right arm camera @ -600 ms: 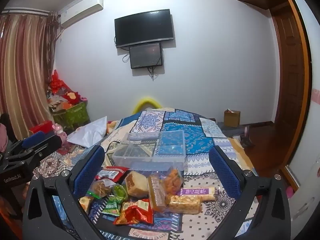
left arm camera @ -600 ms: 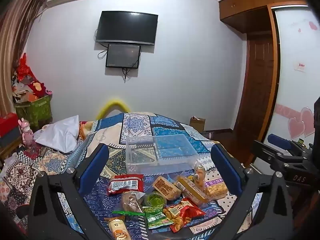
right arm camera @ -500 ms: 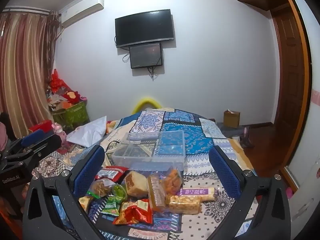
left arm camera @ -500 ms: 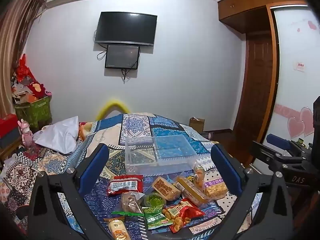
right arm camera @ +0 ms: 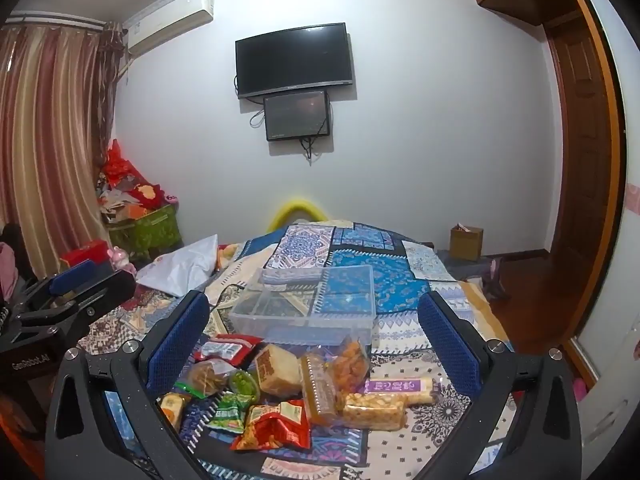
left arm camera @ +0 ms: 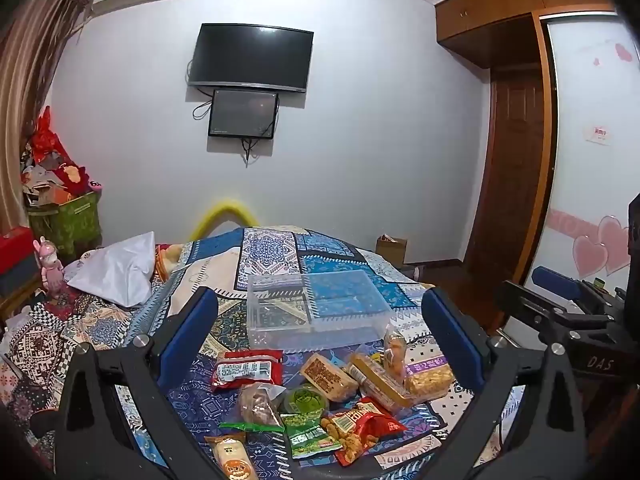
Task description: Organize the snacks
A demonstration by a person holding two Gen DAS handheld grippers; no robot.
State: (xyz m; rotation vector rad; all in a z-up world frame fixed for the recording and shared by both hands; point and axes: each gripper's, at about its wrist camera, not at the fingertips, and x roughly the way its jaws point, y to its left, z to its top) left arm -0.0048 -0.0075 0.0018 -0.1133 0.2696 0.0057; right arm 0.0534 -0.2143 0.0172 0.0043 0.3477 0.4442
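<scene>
A pile of snack packets (left arm camera: pixel 320 396) lies on the patterned bedspread, also seen in the right wrist view (right arm camera: pixel 288 384). It holds a red packet (left arm camera: pixel 246 368), green packets (left arm camera: pixel 308 432) and yellow bars (right arm camera: pixel 374 406). Behind the pile stands an empty clear plastic box (left arm camera: pixel 316 312), which the right wrist view (right arm camera: pixel 308 308) also shows. My left gripper (left arm camera: pixel 320 332) is open and empty, above the near side of the pile. My right gripper (right arm camera: pixel 314 328) is open and empty, likewise held over the pile. The right gripper's body shows at the right edge of the left view (left arm camera: pixel 568 320).
The bed (left arm camera: pixel 112 320) carries a white pillow (left arm camera: pixel 116 272) at the left. A green bin of clutter (right arm camera: pixel 140 228) stands by the curtain. A television (left arm camera: pixel 250 58) hangs on the far wall. A cardboard box (right arm camera: pixel 466 242) sits on the floor near the wooden door (left arm camera: pixel 516 168).
Both views have shifted only slightly; the grippers stay open and the snacks and box have not moved.
</scene>
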